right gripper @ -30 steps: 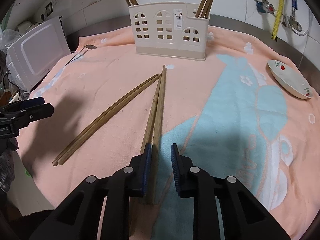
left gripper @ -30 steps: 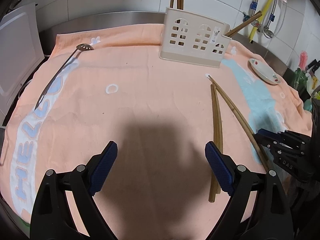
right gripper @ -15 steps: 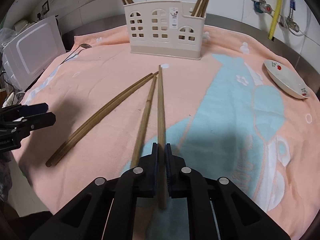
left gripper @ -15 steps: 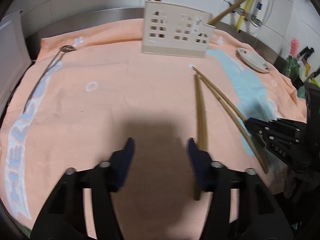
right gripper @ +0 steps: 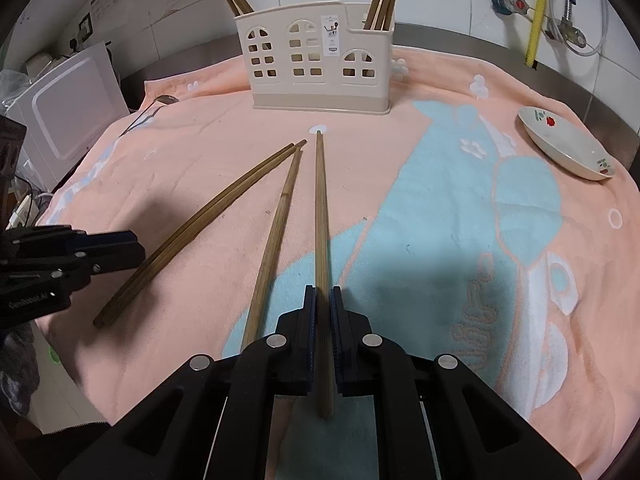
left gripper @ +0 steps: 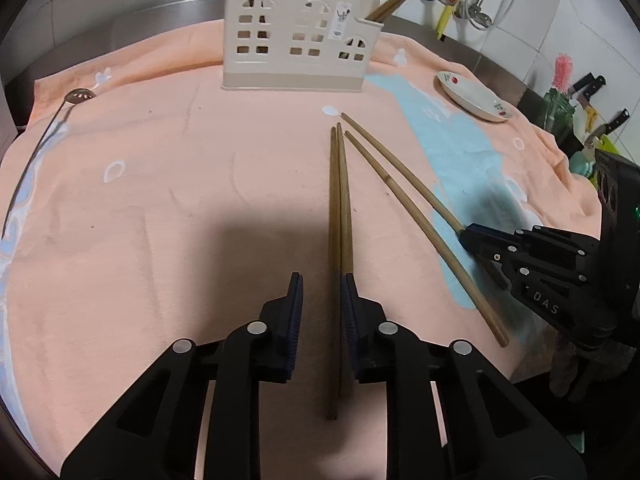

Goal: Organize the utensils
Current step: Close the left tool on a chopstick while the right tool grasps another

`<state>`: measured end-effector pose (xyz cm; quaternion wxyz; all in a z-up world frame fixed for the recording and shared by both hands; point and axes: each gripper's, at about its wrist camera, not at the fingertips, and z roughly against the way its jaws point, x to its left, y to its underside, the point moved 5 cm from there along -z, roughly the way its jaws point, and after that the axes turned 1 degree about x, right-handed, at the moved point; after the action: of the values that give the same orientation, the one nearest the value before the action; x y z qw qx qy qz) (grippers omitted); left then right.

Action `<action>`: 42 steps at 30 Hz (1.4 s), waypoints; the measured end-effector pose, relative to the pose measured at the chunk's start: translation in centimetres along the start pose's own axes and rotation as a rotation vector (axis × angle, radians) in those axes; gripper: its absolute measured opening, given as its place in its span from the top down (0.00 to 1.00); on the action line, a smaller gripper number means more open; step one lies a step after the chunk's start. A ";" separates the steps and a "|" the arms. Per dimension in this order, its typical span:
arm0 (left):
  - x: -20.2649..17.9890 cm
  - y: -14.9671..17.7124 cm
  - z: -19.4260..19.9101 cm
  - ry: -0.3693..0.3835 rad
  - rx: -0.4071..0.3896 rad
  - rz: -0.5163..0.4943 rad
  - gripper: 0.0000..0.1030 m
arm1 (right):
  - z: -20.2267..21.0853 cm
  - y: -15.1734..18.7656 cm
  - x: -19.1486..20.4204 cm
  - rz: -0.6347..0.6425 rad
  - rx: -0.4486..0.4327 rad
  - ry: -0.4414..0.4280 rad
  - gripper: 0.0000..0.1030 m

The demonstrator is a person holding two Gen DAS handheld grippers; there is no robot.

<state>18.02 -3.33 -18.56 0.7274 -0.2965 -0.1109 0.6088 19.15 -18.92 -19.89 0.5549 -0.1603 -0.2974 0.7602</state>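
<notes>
**Both grippers on chopsticks: right clamped, left closing**

Since one second ago the left gripper (left gripper: 322, 300) has shifted right and narrowed its jaws from wide apart to a slim gap straddling the paired chopsticks (left gripper: 340, 208). The right gripper (right gripper: 323, 316) has gone from slightly parted to pressed onto a single chopstick (right gripper: 321, 216).

Right wrist view: the single chopstick runs from 6 o'clock straight toward 12, tip near the white dot on the towel (right gripper: 460, 240). Its loose mate (right gripper: 276, 232) lies just beside it toward 11, free of the jaws.

Left wrist view: the pair lies between the fingers, butt ends toward 6, tips toward 12. The right finger pad (left gripper: 350, 300) looks to touch one stick; the left pad stands clear. Not yet a pinch.

Step in hand, as I judge it: picking up chopsticks from the towel. The holder (left gripper: 298, 50) stands at 12 in both views, well apart, with chopsticks already in its end compartments.

Next move calls for: the left to finish closing on both sticks together, then lift and tilt upright over a compartment.

Further out: a slotted spoon (left gripper: 52, 120) at 10, a dish (left gripper: 476, 98) at 2.
</notes>
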 end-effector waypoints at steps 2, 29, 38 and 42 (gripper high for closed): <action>-0.2 0.1 -0.3 0.000 0.009 -0.003 0.84 | 0.0 0.1 0.0 -0.003 -0.002 -0.003 0.93; -0.2 0.5 -1.1 0.007 0.028 0.048 0.90 | 0.1 0.2 0.0 -0.009 -0.011 -0.009 0.93; -0.3 0.4 -1.0 -0.011 0.029 0.032 0.93 | 0.2 0.2 0.0 -0.004 -0.019 -0.007 0.93; -0.5 0.4 -0.7 -0.001 0.029 0.031 0.94 | 0.5 0.2 0.0 -0.006 -0.024 -0.007 0.93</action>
<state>17.99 -3.95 -19.26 0.7220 -0.2873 -0.0980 0.6217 18.74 -19.06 -19.66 0.5543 -0.1633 -0.3089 0.7555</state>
